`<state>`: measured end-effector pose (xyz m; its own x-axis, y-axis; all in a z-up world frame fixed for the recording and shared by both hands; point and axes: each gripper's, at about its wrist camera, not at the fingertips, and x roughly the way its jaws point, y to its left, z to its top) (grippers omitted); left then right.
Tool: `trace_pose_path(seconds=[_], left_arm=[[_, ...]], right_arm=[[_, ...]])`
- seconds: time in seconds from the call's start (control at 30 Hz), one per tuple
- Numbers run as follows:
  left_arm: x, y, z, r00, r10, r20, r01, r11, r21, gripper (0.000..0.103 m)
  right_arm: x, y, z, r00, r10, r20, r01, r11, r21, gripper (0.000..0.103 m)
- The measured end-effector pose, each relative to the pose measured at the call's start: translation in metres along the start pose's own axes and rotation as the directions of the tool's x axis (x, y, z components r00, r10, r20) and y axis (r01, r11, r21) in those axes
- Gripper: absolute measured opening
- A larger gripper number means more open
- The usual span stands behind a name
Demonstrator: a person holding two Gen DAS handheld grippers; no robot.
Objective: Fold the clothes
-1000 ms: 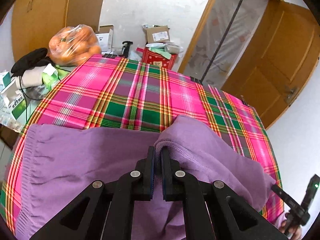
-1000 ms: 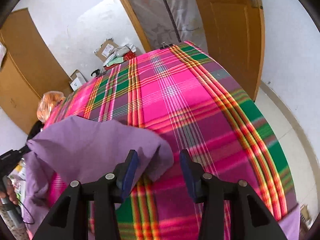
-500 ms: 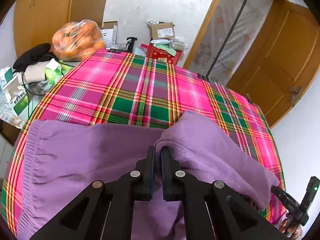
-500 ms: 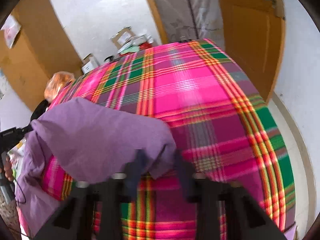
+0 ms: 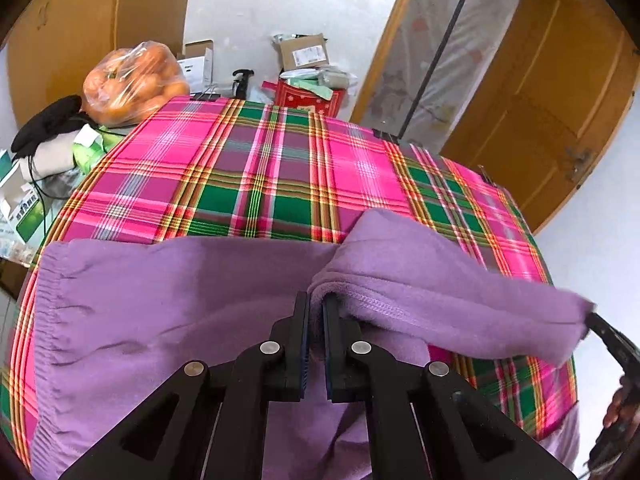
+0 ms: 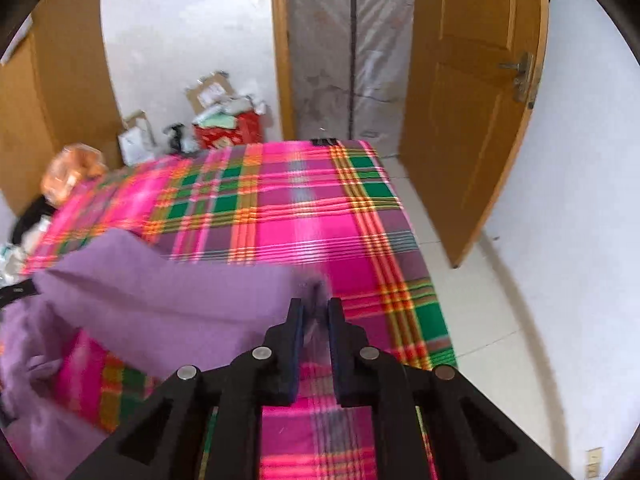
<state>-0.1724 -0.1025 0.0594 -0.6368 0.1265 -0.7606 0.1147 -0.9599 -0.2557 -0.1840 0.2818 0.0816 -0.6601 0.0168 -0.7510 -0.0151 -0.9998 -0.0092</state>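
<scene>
Both grippers: black angular linkages, silver pivot screws, blue-edged fingers (image 5: 301, 332).

Table w/ pink-green plaid cloth (image 5: 280, 168); purple garment (image 5: 160, 300) on near part, bag of oranges (image 5: 132, 80) at far-left corner.

White shipping label (image 5: 308, 55) on a cardboard box (image 5: 303, 52) by the far wall, print too small to read, green-and-white carton (image 5: 25, 211) at the left edge with blurred characters, white box (image 5: 197, 67) with faint illegible print, no legible text anywhere
</scene>
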Motion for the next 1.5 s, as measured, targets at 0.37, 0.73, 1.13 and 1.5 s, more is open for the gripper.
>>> trace_pose_path(seconds=[0.37, 0.73, 1.13, 1.5], left_arm=[[0.003, 0.012, 0.002, 1.000, 0.018, -0.003, -0.018, 0.999, -0.029, 0.006], [0.004, 0.014, 0.001, 1.000, 0.011, -0.010, -0.012, 0.999, -0.038, 0.006], [0.005, 0.015, 0.001, 1.000, 0.006, -0.020, -0.006, 0.999, -0.041, 0.006], [0.002, 0.007, -0.004, 0.999, 0.000, -0.034, 0.000, 1.000, -0.002, 0.006]], right_arm=[[-0.001, -0.025, -0.028, 0.992, 0.098, 0.082, -0.109, 0.984, 0.141, 0.020], [-0.007, 0.062, -0.072, 0.989, 0.143, 0.037, -0.132, 0.968, -0.214, 0.050], [0.024, 0.104, -0.077, 0.999, -0.038, 0.020, 0.043, 0.912, -0.408, 0.052], [0.010, 0.063, -0.056, 0.979, -0.168, 0.118, 0.194, 0.946, -0.258, 0.008]])
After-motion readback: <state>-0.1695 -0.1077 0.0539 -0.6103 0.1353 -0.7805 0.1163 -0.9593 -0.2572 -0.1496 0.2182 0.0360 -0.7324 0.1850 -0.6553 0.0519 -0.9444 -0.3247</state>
